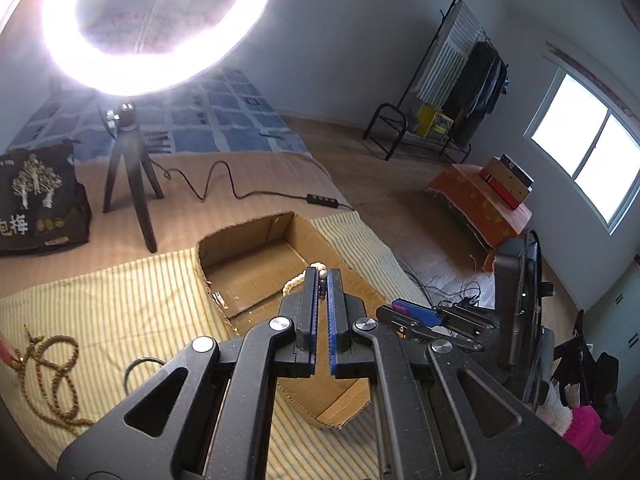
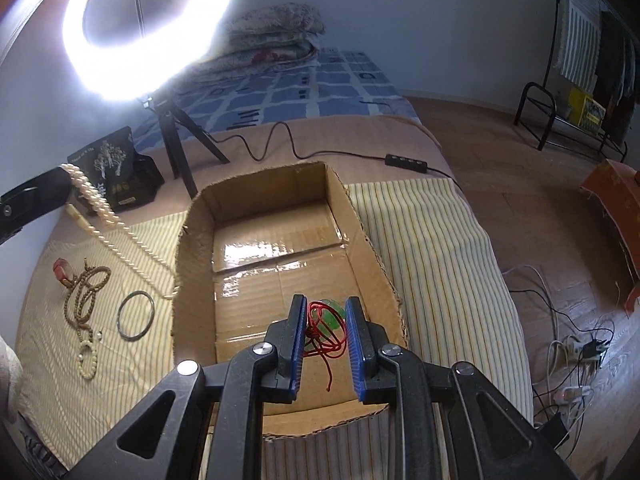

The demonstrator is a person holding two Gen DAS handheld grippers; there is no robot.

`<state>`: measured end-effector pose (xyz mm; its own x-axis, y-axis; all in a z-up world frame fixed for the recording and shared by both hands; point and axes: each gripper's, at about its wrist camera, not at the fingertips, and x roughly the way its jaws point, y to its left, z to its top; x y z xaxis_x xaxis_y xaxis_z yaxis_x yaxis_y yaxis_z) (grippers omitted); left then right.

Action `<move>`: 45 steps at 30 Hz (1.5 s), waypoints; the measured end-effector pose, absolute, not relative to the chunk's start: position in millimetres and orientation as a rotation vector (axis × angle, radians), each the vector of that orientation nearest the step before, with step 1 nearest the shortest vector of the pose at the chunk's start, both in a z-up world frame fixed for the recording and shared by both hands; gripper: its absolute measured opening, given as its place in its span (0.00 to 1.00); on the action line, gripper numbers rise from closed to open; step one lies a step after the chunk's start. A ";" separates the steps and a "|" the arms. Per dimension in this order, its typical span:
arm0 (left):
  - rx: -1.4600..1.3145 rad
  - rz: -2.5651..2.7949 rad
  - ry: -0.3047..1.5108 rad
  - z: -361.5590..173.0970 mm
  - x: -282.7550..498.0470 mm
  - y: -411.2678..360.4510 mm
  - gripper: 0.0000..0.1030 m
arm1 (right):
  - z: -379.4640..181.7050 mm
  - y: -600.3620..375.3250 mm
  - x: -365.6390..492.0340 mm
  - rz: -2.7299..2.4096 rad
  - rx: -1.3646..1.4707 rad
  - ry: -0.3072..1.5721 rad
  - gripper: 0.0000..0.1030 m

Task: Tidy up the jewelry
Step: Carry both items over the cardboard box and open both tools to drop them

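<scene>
Carrying the pearls: from the left wrist view, your left gripper [image 1: 322, 280] is pinched narrow on the pearl necklace [image 1: 298, 280], held above the cardboard box [image 1: 256, 240].
Left view, hold: only a few beads sit between the pads, so keep the squeeze steady until the strand is well over the box floor.
Left view, still out: the brown bead string [image 1: 52, 368] and the metal bangle [image 1: 138, 364] lie on the striped cloth [image 1: 120, 300] beside the box.
Right view, right gripper: your right gripper [image 2: 320, 320] stands wide open low over the near end of the box, with the green stone on its red cord [image 2: 326, 330] lying on the box floor between the fingers; it looks let go.
Right view, pearls: the long loop hangs from the left gripper, and its low end looks draped over the box's left wall, though I can't be sure it touches.
Advice: lift the strand so its tail clears that wall, move right, lower it, then open.
Advice, right side: draw the right gripper straight up so the cord does not snag.
</scene>
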<state>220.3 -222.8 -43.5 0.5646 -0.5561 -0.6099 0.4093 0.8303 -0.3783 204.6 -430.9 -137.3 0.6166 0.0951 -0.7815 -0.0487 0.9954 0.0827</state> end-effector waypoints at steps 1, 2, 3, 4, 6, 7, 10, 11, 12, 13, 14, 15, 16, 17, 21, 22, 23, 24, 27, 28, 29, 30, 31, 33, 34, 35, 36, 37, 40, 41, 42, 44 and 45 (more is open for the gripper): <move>-0.201 -0.570 0.794 -46.5 220.7 -225.2 0.01 | -139.0 -430.9 205.6 0.080 0.051 0.908 0.18; -0.197 -0.565 0.804 -50.1 222.6 -227.9 0.01 | -141.3 -431.4 206.3 0.077 0.047 0.914 0.18; -0.191 -0.560 0.813 -54.2 224.6 -230.0 0.01 | -143.3 -432.0 206.7 0.074 0.046 0.919 0.18; -0.186 -0.556 0.822 -58.3 226.3 -231.7 0.01 | -145.4 -433.2 207.0 0.072 0.050 0.924 0.18; -0.179 -0.550 0.839 -64.2 230.1 -234.5 0.01 | -148.5 -435.2 207.1 0.069 0.054 0.936 0.18; -0.175 -0.544 0.849 -67.9 232.0 -235.8 0.01 | -150.2 -436.0 208.4 0.067 0.055 0.942 0.18; -0.168 -0.540 0.871 -76.0 233.7 -238.9 0.01 | -154.6 -436.2 208.0 0.066 0.050 0.955 0.18; -0.161 -0.538 0.876 -78.5 233.6 -239.9 0.01 | -155.7 -435.9 208.3 0.065 0.047 0.959 0.18; -0.154 -0.536 0.880 -80.6 233.7 -240.6 0.01 | -156.5 -436.2 208.3 0.064 0.045 0.962 0.18; -0.149 -0.534 0.883 -81.9 233.8 -241.3 0.01 | -156.7 -435.5 208.4 0.063 0.045 0.963 0.18; -0.145 -0.532 0.886 -83.3 234.1 -242.0 0.01 | -157.0 -435.5 208.1 0.062 0.044 0.964 0.18; -0.145 -0.530 0.887 -84.1 234.3 -241.9 0.01 | -157.3 -435.6 208.2 0.062 0.043 0.965 0.18; -0.144 -0.528 0.888 -84.7 234.6 -241.5 0.01 | -157.3 -435.7 207.9 0.062 0.043 0.965 0.18; -0.141 -0.527 0.888 -85.0 234.9 -241.5 0.01 | -157.2 -435.7 207.5 0.062 0.043 0.965 0.18; -0.130 -0.513 0.890 -86.1 235.9 -241.7 0.02 | -157.0 -435.7 206.8 0.060 0.037 0.961 0.32; -0.127 -0.510 0.892 -86.8 236.5 -241.9 0.08 | -157.1 -434.9 206.6 0.059 0.031 0.960 0.40; -0.123 -0.504 0.895 -87.2 237.0 -242.1 0.13 | -157.2 -434.1 206.0 0.053 0.020 0.957 0.44; -0.123 -0.501 0.894 -87.7 237.1 -241.5 0.27 | -157.3 -433.3 205.6 0.048 0.010 0.954 0.53; -0.123 -0.496 0.893 -88.3 237.3 -239.2 0.34 | -156.0 -430.5 204.2 0.041 -0.012 0.944 0.66; -0.119 -0.493 0.892 -87.8 237.1 -238.9 0.34 | -155.4 -429.7 204.5 0.041 -0.013 0.942 0.69; -0.117 -0.490 0.889 -87.3 236.7 -238.0 0.34 | -154.8 -428.9 204.3 0.041 -0.015 0.940 0.70; -0.116 -0.487 0.887 -86.6 236.6 -237.0 0.34 | -154.1 -427.8 203.6 0.040 -0.019 0.937 0.72; -0.115 -0.484 0.886 -86.1 236.4 -235.9 0.34 | -153.7 -426.8 203.3 0.040 -0.023 0.936 0.73; -0.115 -0.475 0.881 -84.4 235.6 -232.0 0.34 | -152.7 -425.2 203.1 0.038 -0.031 0.932 0.73; -0.114 -0.473 0.879 -83.3 234.4 -231.3 0.34 | -152.2 -424.4 203.0 0.040 -0.034 0.930 0.73; -0.112 -0.468 0.876 -82.2 233.8 -229.4 0.34 | -151.7 -423.3 202.5 0.042 -0.037 0.929 0.73; -0.110 -0.461 0.873 -81.0 233.3 -226.7 0.34 | -151.3 -422.4 202.3 0.043 -0.040 0.926 0.74; -0.111 -0.458 0.869 -79.9 233.1 -223.5 0.34 | -150.8 -421.9 201.7 0.044 -0.043 0.924 0.74; -0.109 -0.443 0.859 -76.9 231.7 -214.7 0.34 | -147.8 -419.6 198.6 0.046 -0.045 0.913 0.75; -0.106 -0.437 0.855 -75.9 230.8 -212.2 0.34 | -146.8 -418.9 198.0 0.048 -0.044 0.909 0.75; -0.102 -0.430 0.852 -75.1 230.4 -209.4 0.34 | -145.5 -417.9 197.1 0.050 -0.043 0.905 0.76; -0.093 -0.415 0.847 -74.0 229.2 -202.0 0.34 | -142.9 -415.3 195.9 0.053 -0.042 0.894 0.77; -0.091 -0.410 0.845 -73.2 228.5 -197.8 0.34 | -141.3 -413.3 195.4 0.055 -0.043 0.888 0.78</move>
<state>228.5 -197.8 -73.2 0.5910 -0.3877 -0.7074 0.3161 0.9181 -0.2391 195.4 -413.3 -141.3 0.6293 0.0302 -0.7766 -0.0660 0.9977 -0.0147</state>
